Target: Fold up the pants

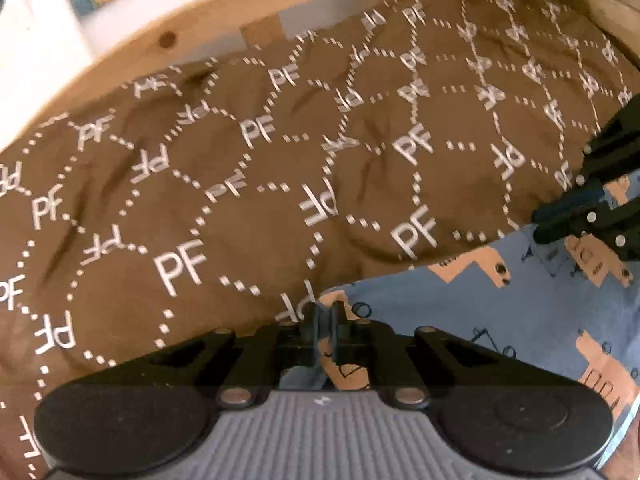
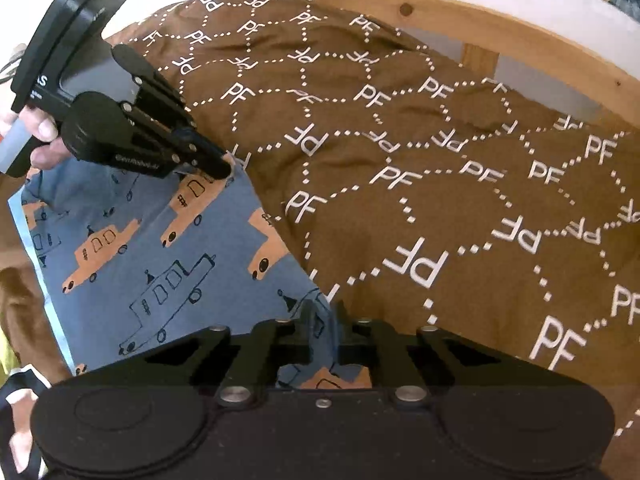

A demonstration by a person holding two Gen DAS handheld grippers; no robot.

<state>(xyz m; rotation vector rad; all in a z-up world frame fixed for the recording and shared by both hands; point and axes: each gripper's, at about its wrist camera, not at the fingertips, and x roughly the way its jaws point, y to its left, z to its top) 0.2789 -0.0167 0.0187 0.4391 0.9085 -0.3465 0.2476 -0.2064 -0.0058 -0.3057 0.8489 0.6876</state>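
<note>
The brown bedspread (image 1: 248, 184) with white "PF" letters and dotted hexagons fills most of both views; it covers a bed and is wrinkled in many places. Behind it runs the wooden bed frame (image 1: 200, 20), a light pine rail with a dark knot, and behind the rail a white wall (image 1: 36, 36) is visible. On the bedspread lie the blue pants (image 2: 132, 248), a soft cloth printed with orange cars and outlined cars, with a pale blue band along one edge. The pants are spread flat at the near side of the bed, and their far edge lies straight on the brown cloth. The left tool (image 2: 226, 168) is seen from the right wrist camera at the upper left, held by a hand (image 2: 40, 136) on its handle; its two fingers are clenched on the far corner of the pants. In its own camera the left tool (image 1: 325, 322) shows the fingers pressed together with blue and orange cloth between them. The right tool (image 2: 325, 320) is also clenched on the edge of the pants, with the blue cloth passing between its fingers. From the left wrist camera the right tool (image 1: 538, 226) appears at the right side, touching the same edge.
</note>
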